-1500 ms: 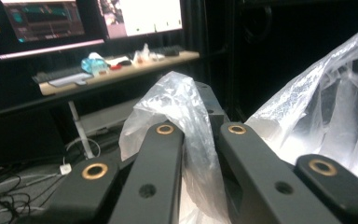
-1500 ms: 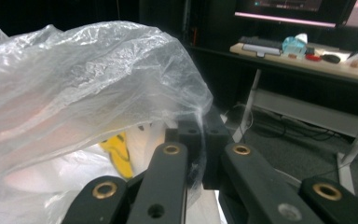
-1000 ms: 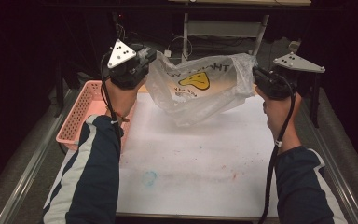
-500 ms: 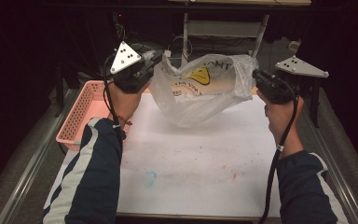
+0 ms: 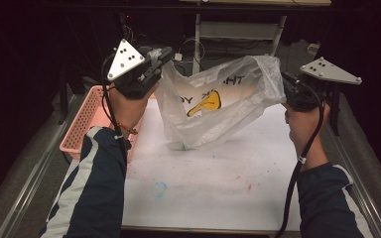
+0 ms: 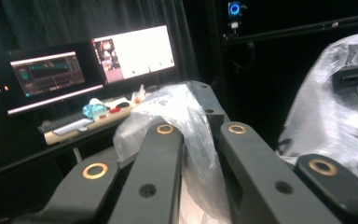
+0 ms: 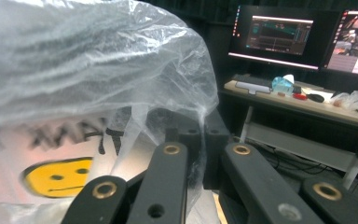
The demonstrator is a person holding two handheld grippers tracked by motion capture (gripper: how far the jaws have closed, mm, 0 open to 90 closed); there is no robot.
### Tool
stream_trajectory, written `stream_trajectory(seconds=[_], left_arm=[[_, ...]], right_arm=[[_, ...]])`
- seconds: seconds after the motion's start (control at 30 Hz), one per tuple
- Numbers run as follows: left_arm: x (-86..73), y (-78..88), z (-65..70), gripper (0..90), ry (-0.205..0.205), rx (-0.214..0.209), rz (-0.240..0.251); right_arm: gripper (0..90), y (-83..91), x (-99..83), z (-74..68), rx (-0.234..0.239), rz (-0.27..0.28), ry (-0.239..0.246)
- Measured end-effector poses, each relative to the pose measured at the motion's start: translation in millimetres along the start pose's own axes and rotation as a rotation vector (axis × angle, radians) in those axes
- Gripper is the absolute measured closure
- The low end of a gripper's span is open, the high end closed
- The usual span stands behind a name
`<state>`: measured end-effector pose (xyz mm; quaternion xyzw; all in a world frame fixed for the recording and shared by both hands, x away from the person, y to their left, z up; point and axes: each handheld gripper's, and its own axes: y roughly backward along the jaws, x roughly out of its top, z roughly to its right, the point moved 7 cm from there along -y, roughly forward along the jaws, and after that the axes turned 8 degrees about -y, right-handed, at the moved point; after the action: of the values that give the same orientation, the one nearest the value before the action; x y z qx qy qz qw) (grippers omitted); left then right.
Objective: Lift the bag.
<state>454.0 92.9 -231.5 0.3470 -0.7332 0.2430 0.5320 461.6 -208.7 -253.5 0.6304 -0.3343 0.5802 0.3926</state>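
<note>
Clear plastic bag (image 5: 218,106) hangs stretched across the upper middle of the high view, lifted off the white table (image 5: 218,193) except its lowest fold, which seems to brush the surface just left of centre. Left gripper (image 5: 158,59), upper left, is clenched on one bunched edge of the film; in the left gripper view the film (image 6: 191,126) is pinched between the black jaws. Right gripper (image 5: 286,82), upper right, is likewise clamped on the opposite edge, with crinkled plastic (image 7: 186,135) caught between its jaws in the right gripper view. Printed black lettering and a yellow smiley (image 5: 206,103) face the camera. Pink basket (image 5: 87,124) sits at the left edge of the table, beside the left forearm. Judgement: bag is very light, limp and slippery, holds no shape, tears if pulled hard at one spot. Best grips are the gathered rim or handle ends, well apart, so the mouth stays spread; a single thin layer would likely slip free.
</note>
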Motion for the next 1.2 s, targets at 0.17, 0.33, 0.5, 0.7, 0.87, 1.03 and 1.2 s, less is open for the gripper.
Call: stream_trajectory(seconds=[0.17,0.33,0.5,0.7,0.87,1.03,1.2], left_arm=[[-20.5,-11.5,-0.6,87.2,0.008,0.012,-0.043],[-41.1,-22.2,-1.8,77.4,0.018,0.022,-0.089],[-58.3,-28.9,-3.5,54.1,0.015,0.028,-0.129],[-89.9,-35.5,-11.7,36.6,0.064,0.015,-0.192],[-112.1,-37.5,-14.4,36.6,0.087,0.002,-0.234],[-140.3,-42.1,-2.5,46.7,0.081,-0.071,-0.315],[-169.4,-53.6,13.1,74.3,0.029,-0.128,-0.433]], right_arm=[[90.0,-8.6,-12.1,4.5,-0.006,-0.024,-0.007],[90.0,-19.5,-27.9,13.2,-0.030,-0.060,-0.022],[90.0,-29.9,-39.7,25.7,-0.066,-0.092,-0.027],[90.0,-45.7,-51.0,43.8,-0.125,-0.141,-0.017],[90.0,-59.7,-62.6,59.8,-0.176,-0.186,-0.018],[79.3,-70.0,-75.7,76.6,-0.235,-0.226,-0.030],[64.1,-71.4,-86.8,84.8,-0.213,-0.253,-0.102]])
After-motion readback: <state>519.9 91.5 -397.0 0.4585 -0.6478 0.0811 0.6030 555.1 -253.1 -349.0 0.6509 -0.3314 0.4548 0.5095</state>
